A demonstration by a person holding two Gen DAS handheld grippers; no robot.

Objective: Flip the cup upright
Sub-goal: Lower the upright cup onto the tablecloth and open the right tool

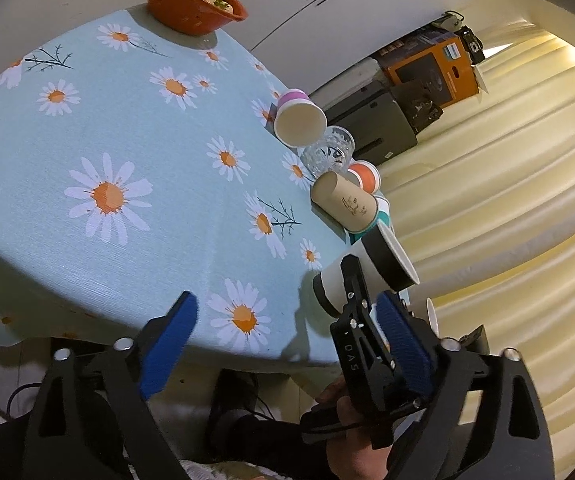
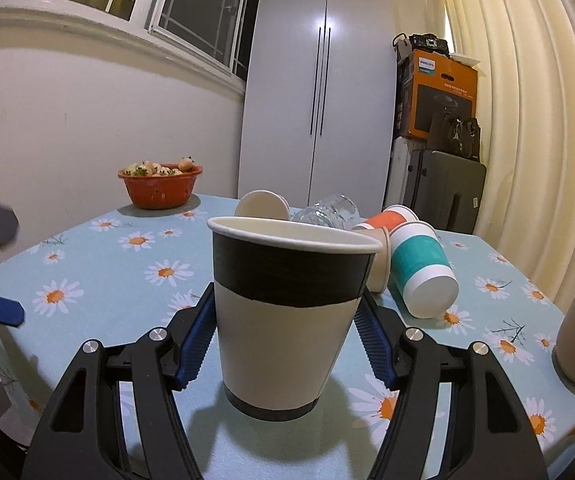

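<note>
So the right gripper (image 2: 283,340) has its blue pads pressed on both sides of the black-banded cup (image 2: 287,312), mouth up, held just above the table (image 2: 99,264) near its front edge. The left gripper (image 1: 287,336) sits off that edge with jaws wide, holding nothing. Teal cup (image 2: 423,272) and orange cup (image 2: 387,220) lie tipped over by the right edge.

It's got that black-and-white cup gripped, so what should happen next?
Probably lower it and let go. The black-and-white paper cup is already mouth up in the right gripper, its base seemingly just above the daisy tablecloth, with a shadow beneath.
</note>
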